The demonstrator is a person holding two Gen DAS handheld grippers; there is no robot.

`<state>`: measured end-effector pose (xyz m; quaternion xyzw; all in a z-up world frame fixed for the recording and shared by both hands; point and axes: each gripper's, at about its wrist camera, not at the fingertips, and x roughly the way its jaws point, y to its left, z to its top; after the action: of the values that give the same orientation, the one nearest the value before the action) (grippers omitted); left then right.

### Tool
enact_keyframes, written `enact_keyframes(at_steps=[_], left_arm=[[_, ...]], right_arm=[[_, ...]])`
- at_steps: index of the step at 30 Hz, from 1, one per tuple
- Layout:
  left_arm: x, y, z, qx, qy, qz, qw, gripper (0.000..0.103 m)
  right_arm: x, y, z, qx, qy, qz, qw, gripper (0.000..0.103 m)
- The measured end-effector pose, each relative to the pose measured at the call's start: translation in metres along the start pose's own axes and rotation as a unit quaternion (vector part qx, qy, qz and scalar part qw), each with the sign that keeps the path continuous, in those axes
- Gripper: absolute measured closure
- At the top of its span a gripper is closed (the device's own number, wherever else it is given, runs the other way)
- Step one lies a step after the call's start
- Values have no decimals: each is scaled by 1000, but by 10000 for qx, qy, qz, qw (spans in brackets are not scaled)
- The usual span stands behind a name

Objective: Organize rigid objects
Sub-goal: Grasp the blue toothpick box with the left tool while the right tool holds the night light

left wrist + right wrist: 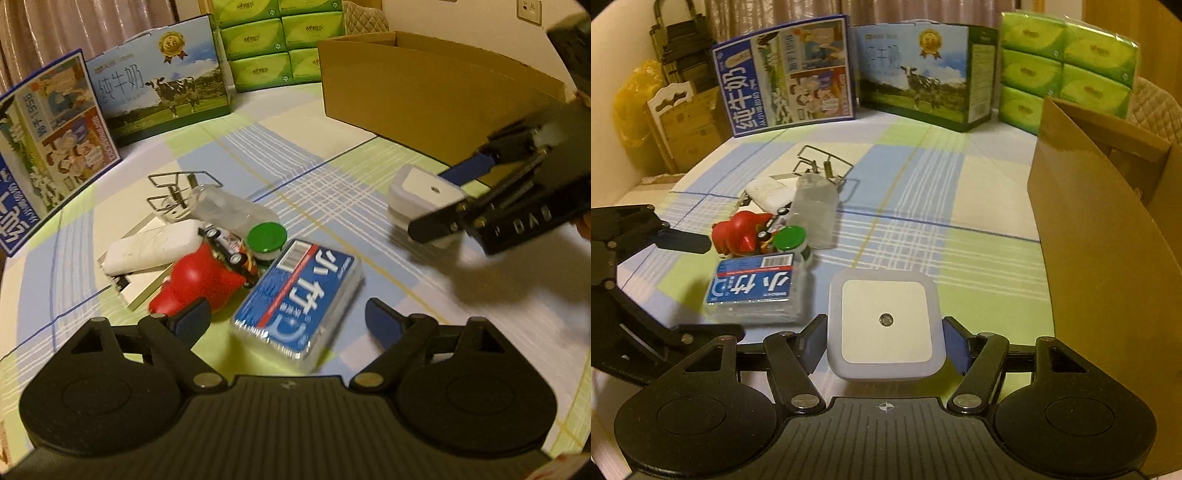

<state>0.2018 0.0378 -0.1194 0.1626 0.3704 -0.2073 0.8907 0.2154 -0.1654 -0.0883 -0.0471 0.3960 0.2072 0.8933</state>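
One white square night-light [886, 325] sits between the blue pads of the right gripper [884, 347], which clasp it on both sides; in the left wrist view it is seen held just above the checked cloth [332, 177], in front of one open cardboard box [424, 85]. The left gripper [286, 321] stands released, its jaws wide and nothing pressed between them, over one blue-labelled clear plastic case [299, 299] lying flat on the cloth. Just beyond that case lies a small heap: one red toy [199, 277], one green-capped jar [264, 236], one small toy car [229, 247], one clear plastic bottle [229, 206] on its side, one white rounded case [151, 247] on a flat white slab, and one bent wire rack [177, 195]. Against the curtain stand two milk cartons [786, 74], side by side. Right of them is one wrapped stack of green tissue packs [1067, 70], six packs showing in the right wrist view.
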Motion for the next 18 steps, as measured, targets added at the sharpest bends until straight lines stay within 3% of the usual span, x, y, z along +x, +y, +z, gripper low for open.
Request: enact_keyframes(at_steps=[3,8,10,18], left_arm=[[10,2,4,-81,118,-131,9998,32],[5,2,5,-374,262,-263,9986,44],[4,3,2,-526,329,-435,9971,45],[15,-3,8,-340,291,-278,9986,45]], right_arm=[[3,-1,0,23,6,-30,10000,41],[3,-6,0,87,-10,-91,9999,41],[3,-8,1,140,-4,-112,9998,41],[4,-9,2,252,-15,-132,9996,41]])
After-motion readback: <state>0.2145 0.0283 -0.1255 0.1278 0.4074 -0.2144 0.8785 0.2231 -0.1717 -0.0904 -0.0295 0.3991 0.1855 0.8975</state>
